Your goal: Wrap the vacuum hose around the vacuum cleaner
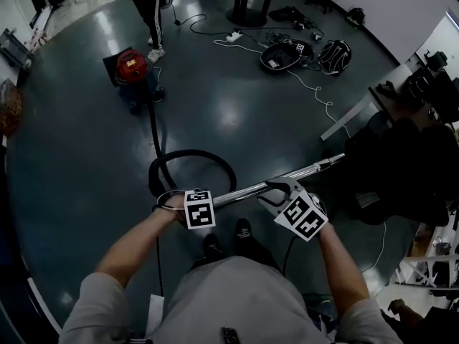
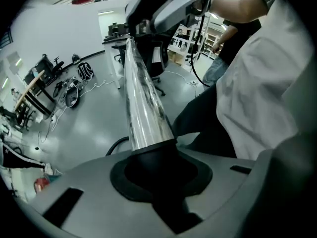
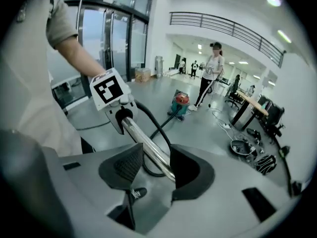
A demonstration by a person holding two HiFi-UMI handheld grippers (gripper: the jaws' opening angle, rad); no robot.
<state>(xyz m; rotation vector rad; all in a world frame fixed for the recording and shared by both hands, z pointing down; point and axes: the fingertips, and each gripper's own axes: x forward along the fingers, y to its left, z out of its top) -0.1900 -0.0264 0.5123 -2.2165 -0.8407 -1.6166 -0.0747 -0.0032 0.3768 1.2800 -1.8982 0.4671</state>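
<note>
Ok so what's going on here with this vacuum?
A person holds the vacuum's metal wand across their body with two grippers. The left gripper is clamped on the wand's black end, where the hose joins. On the right gripper the jaws stand apart with the wand between them. The hose lies looped on the floor, running to the red vacuum cleaner, not wrapped yet.

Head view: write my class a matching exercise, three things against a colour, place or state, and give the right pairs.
Things:
1 vacuum cleaner
2 vacuum hose
3 metal tube

Descriptions:
A shiny, held off the floor
B red-topped, far off beside a standing person
C black, looped on the floor

Pairs: 1-B, 2-C, 3-A
</note>
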